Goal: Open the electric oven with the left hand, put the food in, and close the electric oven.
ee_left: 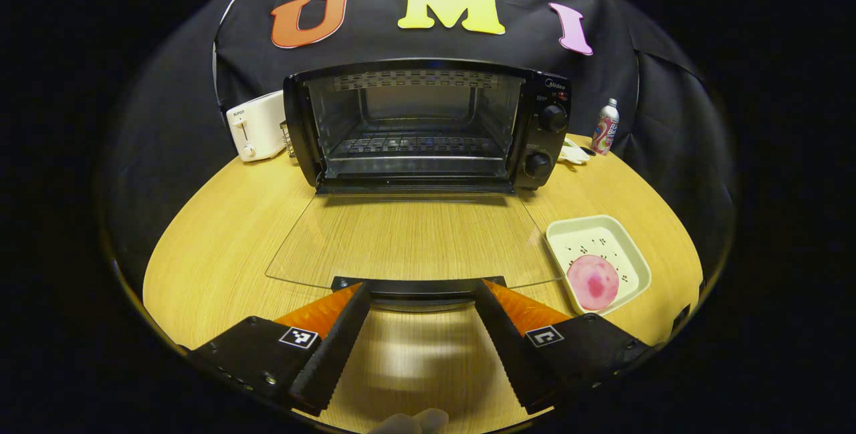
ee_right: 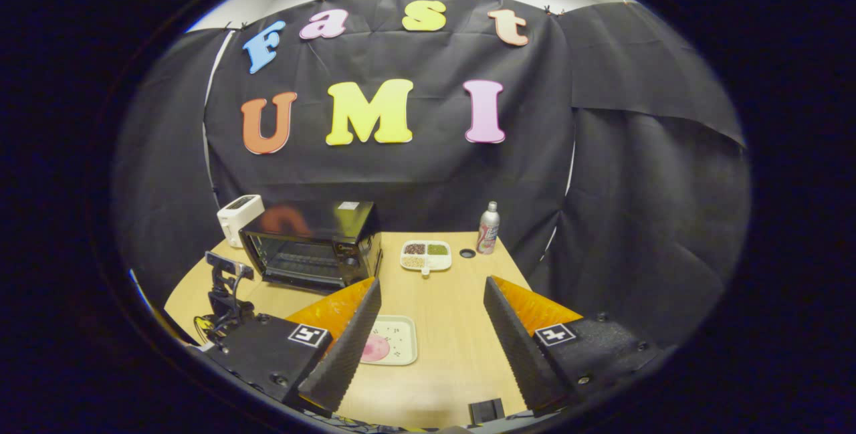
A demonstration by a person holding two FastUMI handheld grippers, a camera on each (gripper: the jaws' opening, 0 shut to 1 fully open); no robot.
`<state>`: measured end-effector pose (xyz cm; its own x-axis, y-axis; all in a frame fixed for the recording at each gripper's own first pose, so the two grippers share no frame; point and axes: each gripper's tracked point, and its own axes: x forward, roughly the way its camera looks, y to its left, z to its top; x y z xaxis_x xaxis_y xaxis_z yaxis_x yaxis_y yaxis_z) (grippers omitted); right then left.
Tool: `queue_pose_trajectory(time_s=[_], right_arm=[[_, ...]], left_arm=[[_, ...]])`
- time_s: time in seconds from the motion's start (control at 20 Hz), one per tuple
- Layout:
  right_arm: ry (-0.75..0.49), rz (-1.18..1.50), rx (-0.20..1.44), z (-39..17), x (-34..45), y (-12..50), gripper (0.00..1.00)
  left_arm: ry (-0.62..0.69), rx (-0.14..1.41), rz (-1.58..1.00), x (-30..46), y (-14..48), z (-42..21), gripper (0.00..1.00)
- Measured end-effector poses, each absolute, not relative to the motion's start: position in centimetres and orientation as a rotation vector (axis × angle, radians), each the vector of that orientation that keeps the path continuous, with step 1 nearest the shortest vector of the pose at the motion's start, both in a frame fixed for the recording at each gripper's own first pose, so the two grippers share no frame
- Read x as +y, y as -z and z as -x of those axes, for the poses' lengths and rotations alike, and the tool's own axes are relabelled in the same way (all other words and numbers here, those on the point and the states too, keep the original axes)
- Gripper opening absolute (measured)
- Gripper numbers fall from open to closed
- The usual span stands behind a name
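The black electric oven (ee_left: 428, 123) stands at the back of the round wooden table (ee_left: 221, 233). Its glass door (ee_left: 414, 240) lies flat, fully down, and the wire rack inside is bare. My left gripper (ee_left: 421, 290) is open, its fingertips spread wide right at the door's dark handle (ee_left: 414, 287) without pressing on it. A round pink food item (ee_left: 592, 281) rests on a square white plate (ee_left: 628, 250) to the right of the door. My right gripper (ee_right: 431, 283) hangs open and empty, high above the same plate (ee_right: 401, 330) and in front of the oven (ee_right: 311, 243).
A white toaster (ee_left: 257, 126) stands left of the oven and a spray can (ee_left: 605, 128) at the back right. A divided dish of grains (ee_right: 426, 255) sits right of the oven. The table's front edge is close below both grippers.
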<state>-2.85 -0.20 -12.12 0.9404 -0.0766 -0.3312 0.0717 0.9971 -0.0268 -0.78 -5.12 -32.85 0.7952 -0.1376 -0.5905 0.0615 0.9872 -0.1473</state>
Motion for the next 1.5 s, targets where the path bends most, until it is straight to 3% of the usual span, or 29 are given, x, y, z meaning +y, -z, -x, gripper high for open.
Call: queue_pose_trajectory(time_s=[0.5,0.55,0.7,0.75,0.95,1.25,1.35,1.4,1.45,1.5], right_arm=[[-0.039,-0.001,0.685,-2.2,0.9,27.9,0.86],[-0.063,-0.01,0.718,-2.7,1.2,29.4,0.8],[-0.103,-0.081,0.828,-4.8,1.8,33.7,0.75],[-0.112,-0.103,0.872,-5.4,1.9,35.0,0.63],[-0.149,-0.139,1.003,-7.5,2.2,38.2,0.51],[-0.158,-0.152,1.157,-9.6,2.7,40.4,0.32],[-0.162,-0.112,1.217,-9.8,2.2,40.5,0.27],[-0.143,-0.098,1.257,-9.8,1.9,40.4,0.33],[-0.136,-0.081,1.299,-9.9,1.7,40.7,0.18],[-0.132,-0.07,1.334,-9.9,1.7,40.5,0.14]], left_arm=[[0.018,0.464,0.129,-1.0,22.4,5.2,0.96],[-0.004,0.443,0.121,-0.1,20.9,5.6,0.96],[-0.049,0.38,0.09,1.2,16.3,7.2,0.96],[-0.06,0.361,0.087,1.5,14.8,7.6,0.96],[-0.12,0.307,0.094,1.7,10.1,8.8,0.96],[-0.216,0.285,0.108,1.3,7.6,9.9,0.96],[-0.236,0.286,0.114,1.1,7.7,10.1,0.96],[-0.234,0.287,0.12,0.9,7.7,10.0,0.96],[-0.234,0.287,0.124,0.8,7.8,10.1,0.96],[-0.23,0.283,0.127,0.8,7.8,10.0,0.96]])
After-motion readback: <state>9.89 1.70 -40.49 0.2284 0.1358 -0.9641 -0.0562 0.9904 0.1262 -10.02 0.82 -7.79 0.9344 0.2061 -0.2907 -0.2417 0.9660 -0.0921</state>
